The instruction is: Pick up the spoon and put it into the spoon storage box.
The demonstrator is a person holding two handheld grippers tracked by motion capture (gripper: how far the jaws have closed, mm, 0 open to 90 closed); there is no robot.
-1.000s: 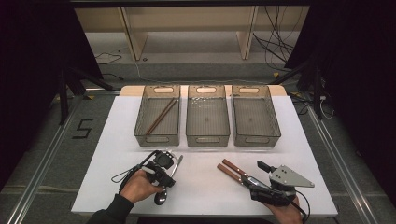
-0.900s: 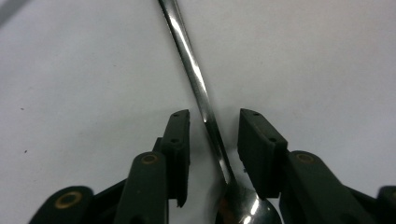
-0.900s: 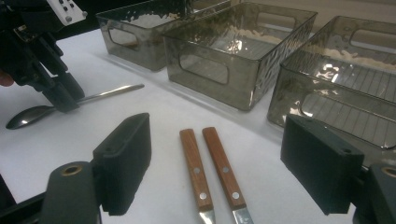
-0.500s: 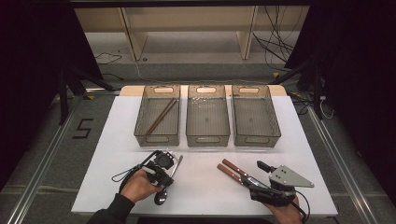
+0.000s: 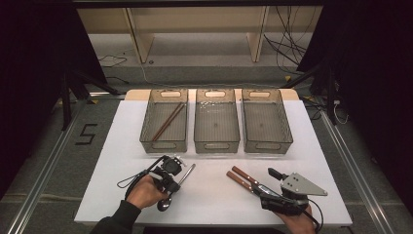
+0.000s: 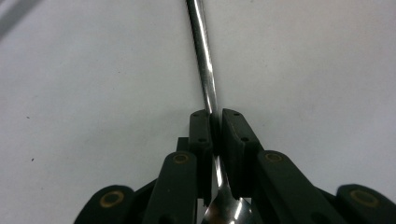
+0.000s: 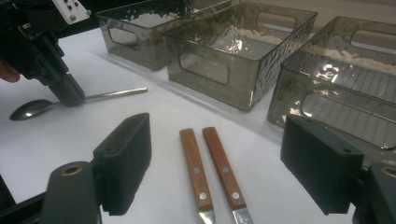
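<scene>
On the white bench [image 5: 112,161], taking the middle bin [image 5: 216,122] of the three smoked-plastic bins as the landmark, the left bin [image 5: 164,122] stands just beside it on its left and holds a pair of brown chopsticks [image 5: 168,120] lying slantwise, their far ends toward the bin's far right corner.

Nearer the person than the left bin, the left tool [image 5: 170,176] has just been closing its jaws, and they now pinch the spoon [image 5: 181,181] by the thin neck of its handle; the left gripper view shows the two black pads [image 6: 201,135] pressed against the steel shaft from either side. The spoon lies flat on the bench, near-left of the middle bin. Its long axis runs on a diagonal: the bowl [image 5: 163,204] points back toward the person and to the left, and the handle tip [image 5: 193,166] points away, up and right, toward the near-left corner of the middle bin. In the right gripper view the spoon [image 7: 70,102] is seen side-on, bowl at the left, handle running right.

Near-right of the middle bin lie two knives with wooden handles [image 5: 242,178], side by side and parallel, handles pointing up-left toward that bin.

The right tool [image 5: 269,181] rests by their blade ends with its jaws spread wide, one on each side of the knives [image 7: 210,168], touching neither.

The right bin [image 5: 265,122] stands just right of the middle bin.
</scene>
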